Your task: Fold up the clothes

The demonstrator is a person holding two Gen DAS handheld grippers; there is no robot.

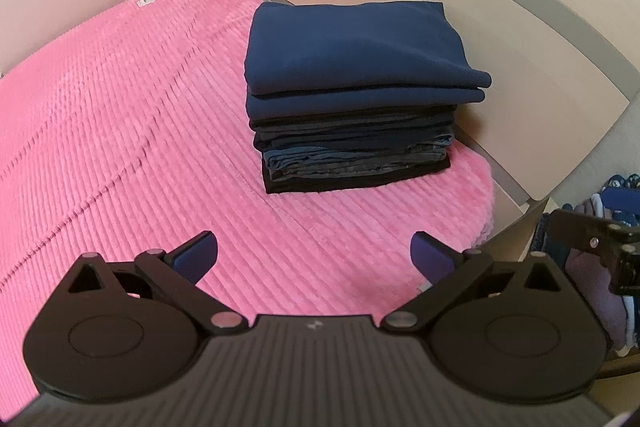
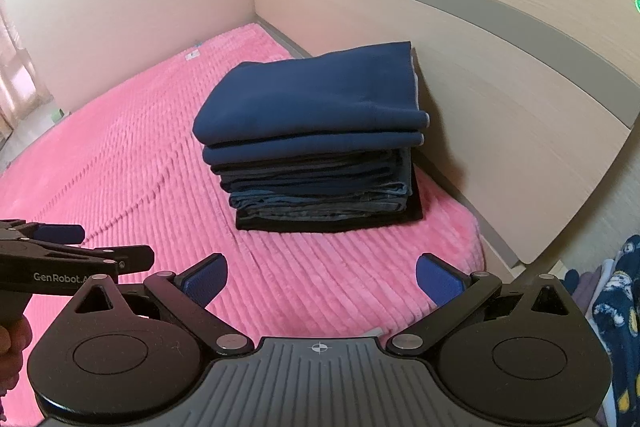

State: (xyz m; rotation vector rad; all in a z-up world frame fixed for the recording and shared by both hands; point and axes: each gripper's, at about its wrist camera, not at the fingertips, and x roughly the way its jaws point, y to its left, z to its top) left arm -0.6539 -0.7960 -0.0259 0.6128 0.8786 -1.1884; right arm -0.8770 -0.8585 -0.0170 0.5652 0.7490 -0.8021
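1. Left gripper (image 1: 314, 253) and right gripper (image 2: 322, 277) both spread wide, empty, over the pink bedspread (image 1: 120, 131).
2. Folded stack (image 2: 316, 147) at 12 o'clock, beside the headboard (image 2: 500, 87).
3. Unfolded clothes pile (image 2: 616, 307) at 3 o'clock; right gripper nearer, likely next pick.

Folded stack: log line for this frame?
left hand-held gripper open, empty | right hand-held gripper open, empty | folded stack on pink blanket

A bed (image 1: 520, 195) with a pale wooden headboard (image 2: 500, 99) was covered by a pink ribbed plush blanket (image 1: 120, 131). On the blanket, close to the headboard, sat a neat stack of folded dark clothes (image 1: 352, 99), navy garments on top.
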